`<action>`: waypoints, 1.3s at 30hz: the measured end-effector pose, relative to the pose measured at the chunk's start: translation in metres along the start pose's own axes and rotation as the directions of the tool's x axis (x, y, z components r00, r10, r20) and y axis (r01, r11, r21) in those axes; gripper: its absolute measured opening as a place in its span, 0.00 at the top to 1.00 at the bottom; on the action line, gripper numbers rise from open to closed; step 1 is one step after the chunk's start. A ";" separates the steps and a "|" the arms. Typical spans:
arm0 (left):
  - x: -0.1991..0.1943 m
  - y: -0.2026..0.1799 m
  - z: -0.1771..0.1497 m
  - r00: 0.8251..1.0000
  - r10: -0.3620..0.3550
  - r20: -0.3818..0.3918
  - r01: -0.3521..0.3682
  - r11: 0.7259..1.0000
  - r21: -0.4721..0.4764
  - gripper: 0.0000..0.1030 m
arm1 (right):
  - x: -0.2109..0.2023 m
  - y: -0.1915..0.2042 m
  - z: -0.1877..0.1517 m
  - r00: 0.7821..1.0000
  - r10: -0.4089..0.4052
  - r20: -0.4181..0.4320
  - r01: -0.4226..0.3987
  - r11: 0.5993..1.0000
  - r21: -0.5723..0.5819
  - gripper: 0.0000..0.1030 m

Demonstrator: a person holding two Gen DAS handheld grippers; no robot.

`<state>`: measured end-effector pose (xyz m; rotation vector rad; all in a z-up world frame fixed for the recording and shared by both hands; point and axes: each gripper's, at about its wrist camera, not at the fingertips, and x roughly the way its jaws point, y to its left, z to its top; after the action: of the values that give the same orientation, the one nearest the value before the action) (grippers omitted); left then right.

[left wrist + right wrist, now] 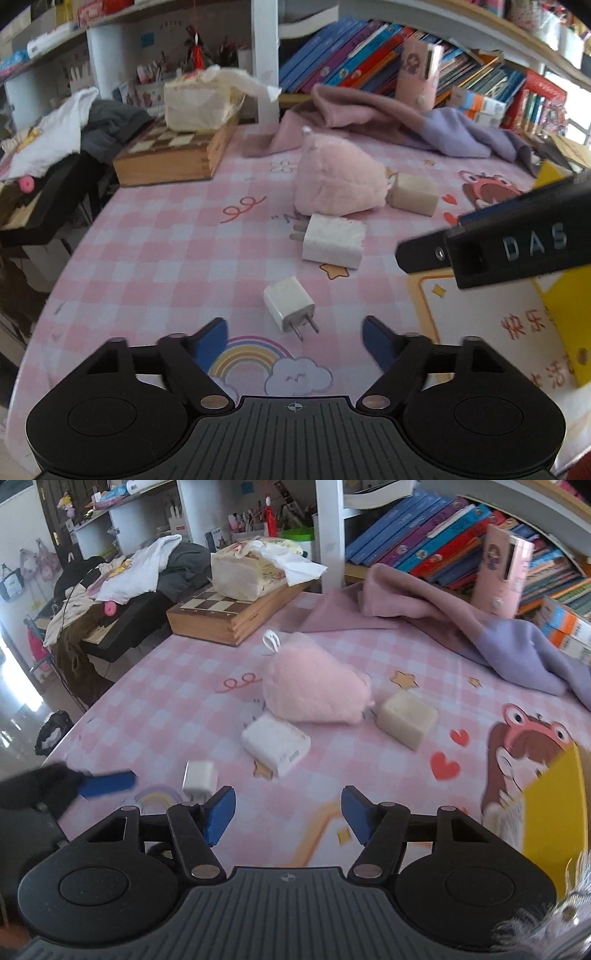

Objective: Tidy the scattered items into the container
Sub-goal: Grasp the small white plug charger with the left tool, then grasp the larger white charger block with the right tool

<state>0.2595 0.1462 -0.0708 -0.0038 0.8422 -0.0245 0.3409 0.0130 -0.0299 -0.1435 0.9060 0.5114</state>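
Observation:
A small white plug charger lies on the pink checked tablecloth just ahead of my left gripper, whose blue pads stand apart on either side without touching it. Beyond it lie a larger white charger, a cream charger block and a pink plush pouch. My right gripper is open and empty over the cloth, short of the larger charger. The small charger sits to its left, next to a blue pad of the left gripper. A yellow container stands at the right.
A wooden chess box with a tissue pack on top stands at the back left. A pink and purple garment lies across the back, in front of shelved books. The table edge drops off on the left.

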 end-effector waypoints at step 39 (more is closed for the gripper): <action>0.002 0.025 0.003 1.000 0.001 -0.025 -0.004 0.996 -0.093 0.67 | 0.094 0.033 0.021 0.991 0.051 -0.128 -0.081 0.965 -0.250 0.52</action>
<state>0.2636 0.1708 -0.0712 -0.0898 0.8676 0.0169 0.3877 0.0832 -0.0876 -0.3822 0.9628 0.6868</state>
